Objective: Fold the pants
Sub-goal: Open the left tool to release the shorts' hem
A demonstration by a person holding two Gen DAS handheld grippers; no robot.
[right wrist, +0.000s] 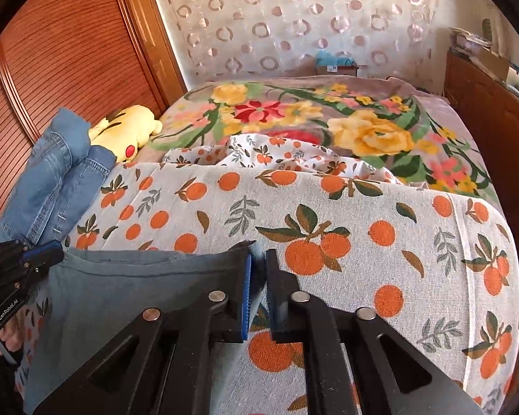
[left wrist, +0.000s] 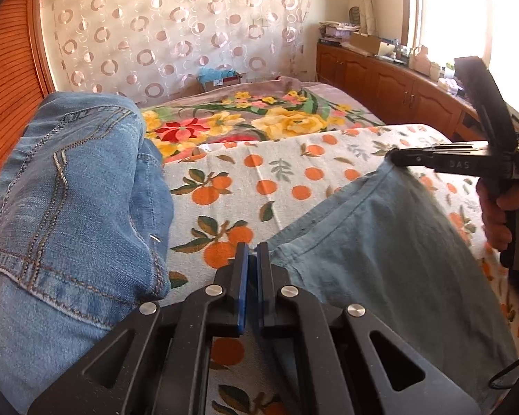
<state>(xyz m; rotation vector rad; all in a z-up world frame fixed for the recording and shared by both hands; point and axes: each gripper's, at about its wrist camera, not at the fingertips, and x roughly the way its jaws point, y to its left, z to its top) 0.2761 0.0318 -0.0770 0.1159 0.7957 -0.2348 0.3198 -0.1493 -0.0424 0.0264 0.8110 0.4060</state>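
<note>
Grey-blue pants (left wrist: 380, 259) lie over the orange-print bed cover (left wrist: 259, 186). My left gripper (left wrist: 253, 252) is shut on one corner of their edge. My right gripper (left wrist: 394, 159) is shut on the other corner, lifting it a little. In the right wrist view the right gripper (right wrist: 258, 256) pinches the pants (right wrist: 128, 297) at their right corner, and the left gripper (right wrist: 48, 247) holds the left corner.
A pile of blue jeans (left wrist: 72, 186) lies at the left of the bed, next to a yellow plush toy (right wrist: 128, 131). A floral blanket (left wrist: 259, 117) covers the far half. A wooden cabinet (left wrist: 391, 86) stands on the right, a wooden panel (right wrist: 69, 52) on the left.
</note>
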